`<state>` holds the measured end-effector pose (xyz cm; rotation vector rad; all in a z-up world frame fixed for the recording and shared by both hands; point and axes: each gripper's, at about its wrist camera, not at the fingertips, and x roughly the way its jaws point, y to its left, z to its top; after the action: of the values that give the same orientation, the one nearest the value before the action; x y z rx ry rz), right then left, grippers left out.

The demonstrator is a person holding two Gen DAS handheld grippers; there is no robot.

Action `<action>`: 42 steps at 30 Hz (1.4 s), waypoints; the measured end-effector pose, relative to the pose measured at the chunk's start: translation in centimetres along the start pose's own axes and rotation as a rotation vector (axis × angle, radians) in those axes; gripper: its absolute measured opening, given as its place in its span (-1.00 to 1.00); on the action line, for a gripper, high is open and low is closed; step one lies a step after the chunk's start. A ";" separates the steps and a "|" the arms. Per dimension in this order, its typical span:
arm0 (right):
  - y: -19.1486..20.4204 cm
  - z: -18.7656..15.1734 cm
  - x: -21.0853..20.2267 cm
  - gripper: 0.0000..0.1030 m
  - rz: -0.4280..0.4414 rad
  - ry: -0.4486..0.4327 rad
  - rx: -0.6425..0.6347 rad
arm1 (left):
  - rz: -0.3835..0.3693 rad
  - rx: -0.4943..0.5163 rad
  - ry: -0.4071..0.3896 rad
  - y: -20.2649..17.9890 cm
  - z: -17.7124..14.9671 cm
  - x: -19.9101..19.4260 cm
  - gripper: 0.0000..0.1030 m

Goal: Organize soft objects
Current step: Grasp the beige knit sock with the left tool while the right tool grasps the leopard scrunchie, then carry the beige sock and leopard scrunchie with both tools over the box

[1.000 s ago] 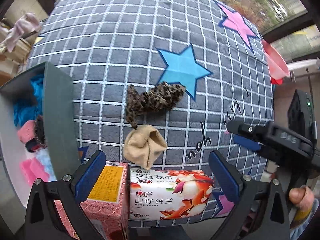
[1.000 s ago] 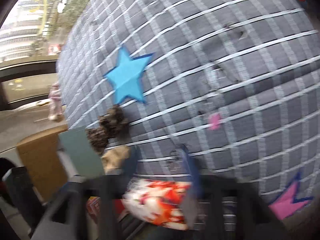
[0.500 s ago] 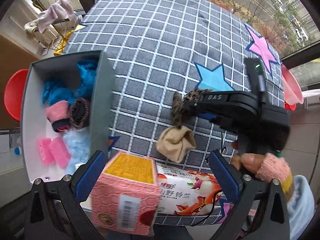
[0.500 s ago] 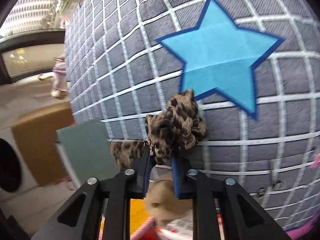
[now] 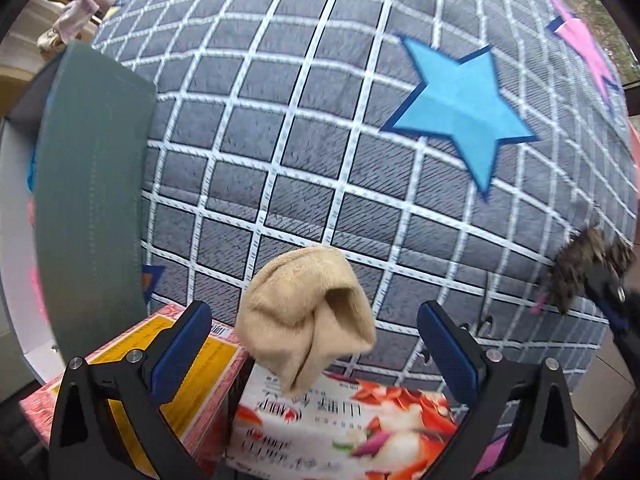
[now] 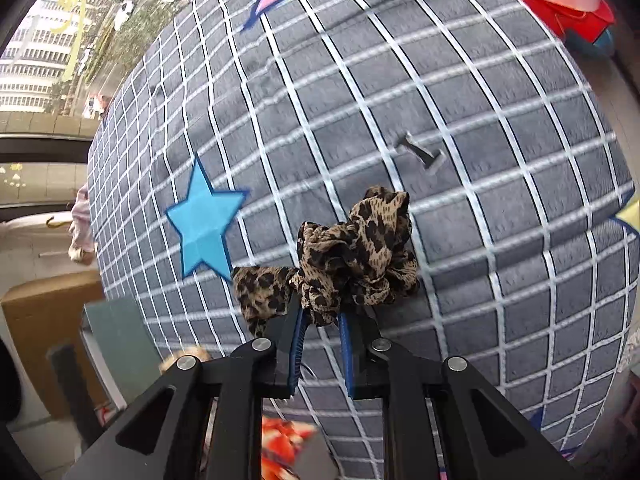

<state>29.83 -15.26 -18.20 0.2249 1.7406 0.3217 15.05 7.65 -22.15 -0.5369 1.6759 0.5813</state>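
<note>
Now that the right gripper has lifted the leopard-print scrunchie off the checked blanket, pinched between its nearly closed fingers, the left gripper hovers wide open around the beige sock (lower centre), empty; storage box waits left.

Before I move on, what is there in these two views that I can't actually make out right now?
- Box contents: left wrist view, hidden behind its grey wall; only slivers of blue and pink show at the edge.
- Leopard cloth: left view, blurred and cut by the right edge; the right wrist view shows it pinched in the right gripper.
- Beige sock: right view, a blurred scrap behind the fingers.
- Tissue pack lettering: left view, smeared, partly behind the left gripper.
</note>
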 end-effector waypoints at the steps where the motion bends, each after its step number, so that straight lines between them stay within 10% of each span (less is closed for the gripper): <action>1: -0.4 -0.3 -0.1 -0.56 -0.009 0.003 0.000 | 0.005 -0.002 0.006 0.0 0.1 0.5 0.99; 4: -0.7 -0.7 -0.6 -0.03 -0.049 -0.031 -0.025 | -0.004 -0.011 0.025 0.1 0.3 1.5 0.99; 20: 3.0 1.9 3.4 0.21 -0.231 -0.079 -0.239 | -0.037 -0.040 0.107 1.5 0.4 5.1 0.92; 26: 4.9 1.8 4.8 -0.01 -0.352 -0.074 -0.364 | -0.037 0.023 0.057 -0.6 1.2 3.3 0.04; 29: 4.3 1.4 4.2 -0.05 -0.314 -0.070 -0.347 | -0.041 0.057 0.031 -1.4 0.7 2.2 -0.44; 42: 0.7 -2.5 -2.4 -0.06 -0.113 -0.086 -0.194 | -0.136 0.280 -0.168 -5.5 -3.0 -6.1 -0.47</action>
<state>27.82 -15.67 -15.28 -0.0005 1.6181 0.3895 17.36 1.75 -16.14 -0.3836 1.5159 0.2784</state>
